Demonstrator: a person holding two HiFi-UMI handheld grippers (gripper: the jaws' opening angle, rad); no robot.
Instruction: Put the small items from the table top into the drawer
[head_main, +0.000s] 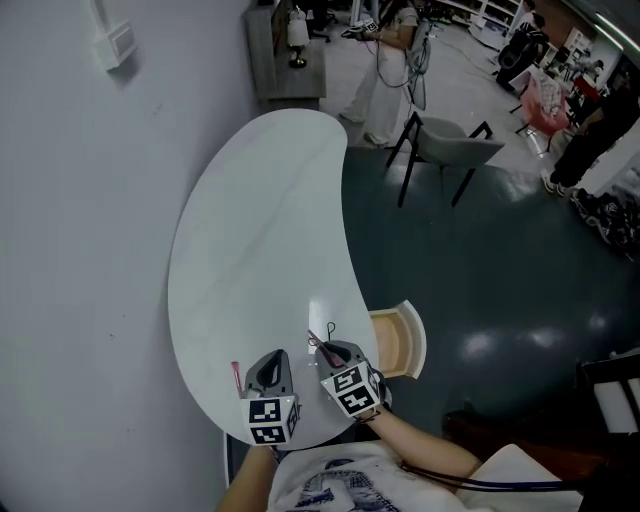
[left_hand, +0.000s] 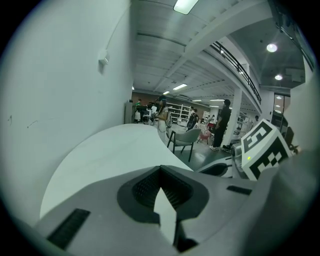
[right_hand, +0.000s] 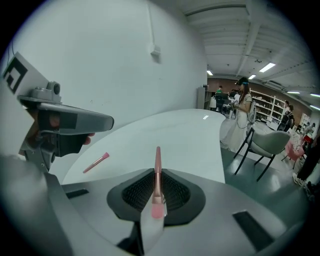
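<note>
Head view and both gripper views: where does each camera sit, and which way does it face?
Head view: on the head, steeply down at the white table, open drawer; left claw, right claw, a forearm show.
Left gripper view: on the shut, empty left claw, along the table toward a chair.
Right gripper view: on the right claw gripping a pink brush, same heading.
Shared: table, chair.

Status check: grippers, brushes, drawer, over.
Right gripper shut on pink brush. Left gripper shut, empty. Second brush lies on table. Drawer open, no obstacle seen.
</note>
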